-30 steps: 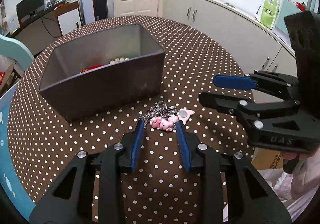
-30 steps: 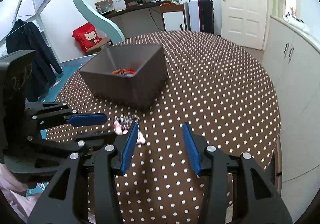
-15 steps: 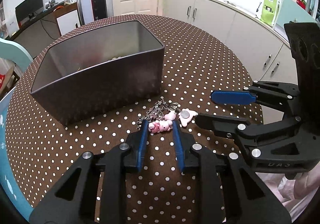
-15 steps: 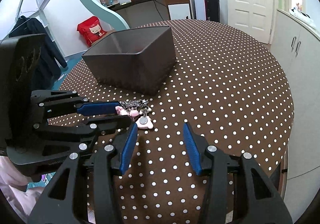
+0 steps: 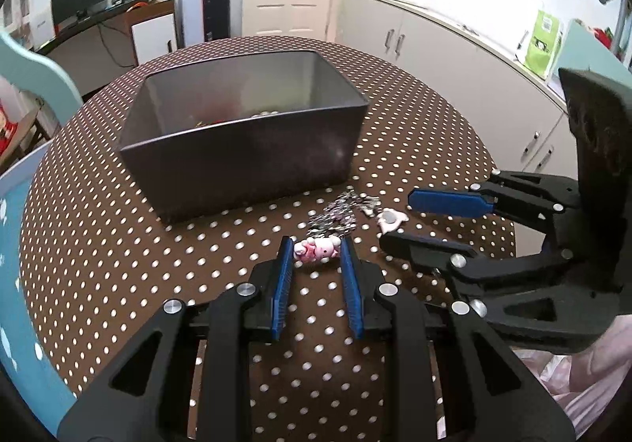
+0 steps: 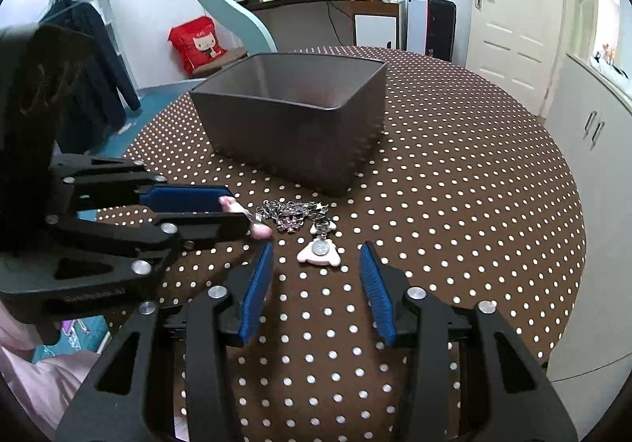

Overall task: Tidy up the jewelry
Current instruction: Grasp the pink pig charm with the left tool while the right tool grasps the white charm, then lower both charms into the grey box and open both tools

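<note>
A pink figure charm point(image 5: 316, 250) on a tangled silver chain point(image 5: 343, 209) lies on the polka-dot table in front of a dark grey box point(image 5: 252, 161). My left gripper point(image 5: 315, 249) is shut on the pink charm; it also shows in the right wrist view point(image 6: 233, 213). A second pink charm with a silver disc point(image 6: 319, 253) lies at the chain's other end. My right gripper point(image 6: 316, 254) is open, its fingers either side of that charm, and shows in the left wrist view point(image 5: 399, 219). The box holds some jewelry point(image 5: 252, 116).
The round brown table point(image 6: 454, 185) with white dots drops off at right, near white cabinets point(image 5: 454, 59). A teal chair point(image 5: 23, 213) stands at the left edge.
My left gripper has closed its fingers onto the pink figure charm. My right gripper has moved forward, so the disc charm now lies between its open fingers.
</note>
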The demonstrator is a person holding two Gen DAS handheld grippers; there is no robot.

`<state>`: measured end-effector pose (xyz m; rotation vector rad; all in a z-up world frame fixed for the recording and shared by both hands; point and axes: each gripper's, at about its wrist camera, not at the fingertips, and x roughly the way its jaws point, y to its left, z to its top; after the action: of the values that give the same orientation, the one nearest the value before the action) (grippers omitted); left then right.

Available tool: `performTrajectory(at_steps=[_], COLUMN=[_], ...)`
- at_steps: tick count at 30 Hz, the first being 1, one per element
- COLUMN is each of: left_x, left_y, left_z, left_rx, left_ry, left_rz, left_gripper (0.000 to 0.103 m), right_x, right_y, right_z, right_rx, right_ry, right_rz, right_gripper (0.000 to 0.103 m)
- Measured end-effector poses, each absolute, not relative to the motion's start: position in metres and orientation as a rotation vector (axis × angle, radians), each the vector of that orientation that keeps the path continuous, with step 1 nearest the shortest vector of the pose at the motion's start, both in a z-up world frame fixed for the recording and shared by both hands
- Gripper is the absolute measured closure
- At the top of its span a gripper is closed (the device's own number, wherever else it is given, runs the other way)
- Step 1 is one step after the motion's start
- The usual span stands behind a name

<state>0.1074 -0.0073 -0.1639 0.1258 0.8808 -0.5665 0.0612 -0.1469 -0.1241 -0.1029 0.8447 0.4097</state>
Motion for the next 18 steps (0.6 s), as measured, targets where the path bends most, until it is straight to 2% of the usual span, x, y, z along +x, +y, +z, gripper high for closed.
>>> performTrajectory(at_steps=[2,4,18], left_x=[0.107,0.106,0.106], left_y=[-0.004,-0.001,0.01], left_z=[-0.164,-0.164,-0.155], left_rx=[0.112,0.102,0.05], left_ry=[0.88,0.879,0.846], left_rz=[-0.562,-0.559,-0.566], left_gripper=[0.079,0.079,0.079], right_x=[0.063,0.063,0.071], right_y=[-0.142,-0.139,-0.145], right_z=[-0.129,-0.13,-0.111], right_rx=[-0.138,-0.161,-0.137], right_ry=[0.839,0.837,0.814], right_rz=[0.387,0.378,0.36], right_gripper=[0.077,0.08,0.081])
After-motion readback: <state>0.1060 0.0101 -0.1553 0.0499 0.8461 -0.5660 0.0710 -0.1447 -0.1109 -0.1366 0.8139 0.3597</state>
